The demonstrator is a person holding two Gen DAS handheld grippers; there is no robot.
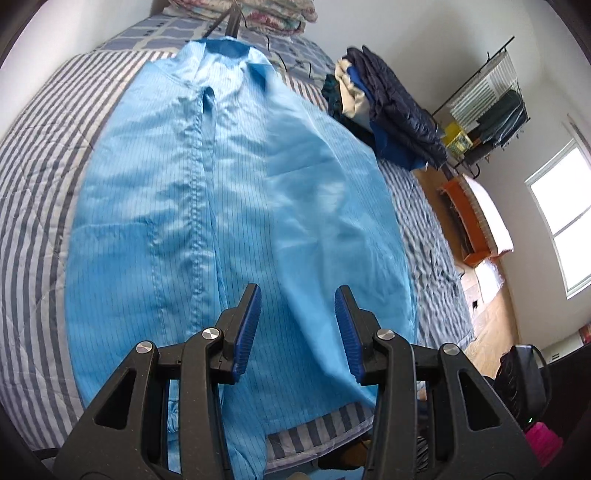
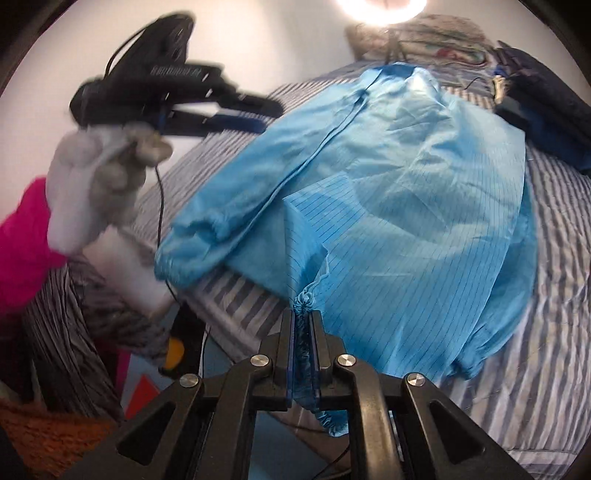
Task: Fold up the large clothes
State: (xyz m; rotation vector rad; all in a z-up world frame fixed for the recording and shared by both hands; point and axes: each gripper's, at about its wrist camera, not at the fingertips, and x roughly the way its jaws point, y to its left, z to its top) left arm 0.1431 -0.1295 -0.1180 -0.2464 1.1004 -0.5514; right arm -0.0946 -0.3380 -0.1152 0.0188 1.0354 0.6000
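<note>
Hiding pinched cuff: right fingers.

We see a striped bed ahead of the jaws. Blue coat lies flat on it, straight ahead of the left jaws. Clothes pile up right of them; folded quilts at the far end.

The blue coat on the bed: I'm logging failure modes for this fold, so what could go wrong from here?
The right gripper pinches only the gathered cuff of the blue coat, so the slick fabric may slip out mid-fold. The left gripper hovers open, pinning nothing, so the whole coat may drag across the striped bedding.
</note>
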